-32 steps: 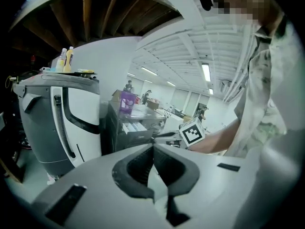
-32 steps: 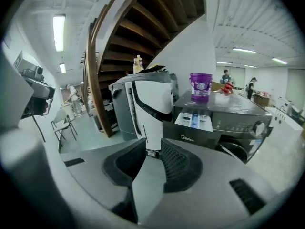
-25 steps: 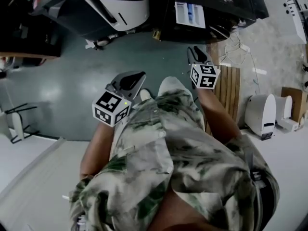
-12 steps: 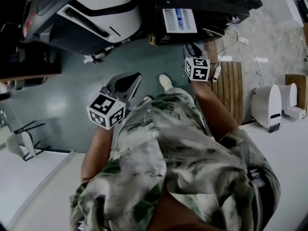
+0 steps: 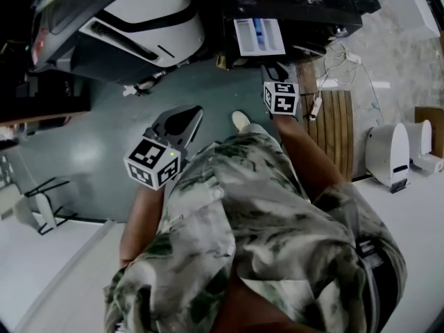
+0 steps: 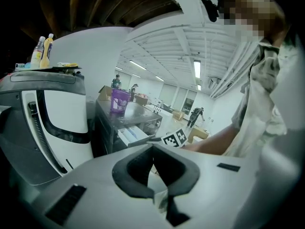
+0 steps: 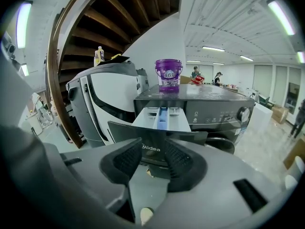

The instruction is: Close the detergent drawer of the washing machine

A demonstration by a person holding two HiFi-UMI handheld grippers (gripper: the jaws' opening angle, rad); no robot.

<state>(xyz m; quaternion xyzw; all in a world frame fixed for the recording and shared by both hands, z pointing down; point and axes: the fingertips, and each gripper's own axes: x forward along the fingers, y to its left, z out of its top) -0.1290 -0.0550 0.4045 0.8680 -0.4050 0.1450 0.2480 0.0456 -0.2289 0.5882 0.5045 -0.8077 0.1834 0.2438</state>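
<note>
Your right claw has neared the pulled-out detergent drawer, jaws just spread wide, empty; left claw pinched together. Push its rigid front; it likely slides lightly.

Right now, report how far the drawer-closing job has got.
Done: nothing yet; the detergent drawer stands pulled out of the washing machine. In hand: the right hand-held gripper faces its front panel; its jaws have just been opening, nothing between them. Remaining: push it shut.
</note>
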